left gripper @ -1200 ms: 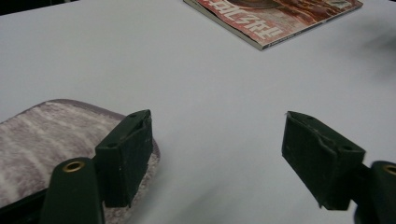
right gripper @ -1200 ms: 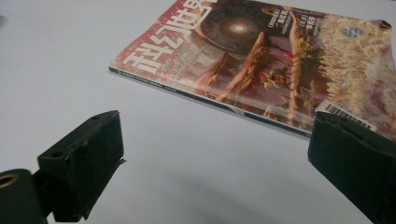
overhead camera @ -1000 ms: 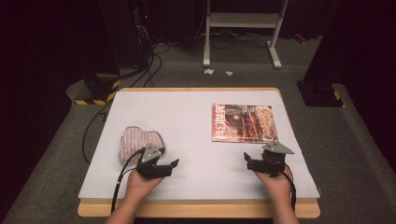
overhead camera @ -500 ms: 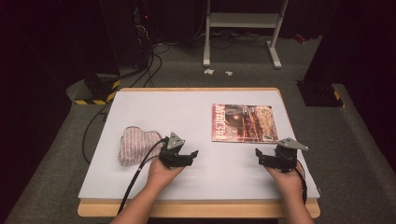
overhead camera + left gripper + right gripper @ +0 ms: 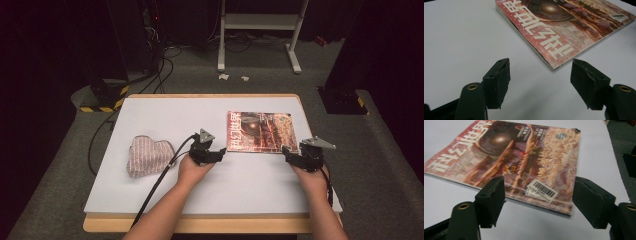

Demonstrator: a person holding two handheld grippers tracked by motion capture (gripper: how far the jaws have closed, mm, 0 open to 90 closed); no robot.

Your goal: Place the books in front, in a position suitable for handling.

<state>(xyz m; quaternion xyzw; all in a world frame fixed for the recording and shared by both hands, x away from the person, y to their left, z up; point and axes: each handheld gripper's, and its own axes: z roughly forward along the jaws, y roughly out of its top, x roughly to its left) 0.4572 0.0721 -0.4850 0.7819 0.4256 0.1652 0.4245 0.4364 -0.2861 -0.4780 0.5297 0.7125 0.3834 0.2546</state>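
High view showed a thin, red-covered magazine with large pale characters and a barcode sticker lying flat and closed on the white desk, toward the far right corner, its long sides running with the far edge. It was the thing both hands were working toward, each one taking a near corner.

Left gripper view had the magazine's near corner just ahead of the two black jaws, which stood well apart with bare desk between them; they had just been closing a little, and nothing lay between the pads. The left gripper sat low at that corner, held nearly level, probably so one jaw could slide under the spine edge.

Right gripper view looked across the barcode corner. The jaws there also stood apart, framing that corner from short of it, and they too had just been narrowing on nothing. The right gripper hovered beside the magazine's right near corner, apart from it as far as I could tell.

Farther out, a soft, striped pinkish cloth pouch rested toward the left edge of the desk, well clear of both hands. A black cable trailed from the left gripper over the near edge.
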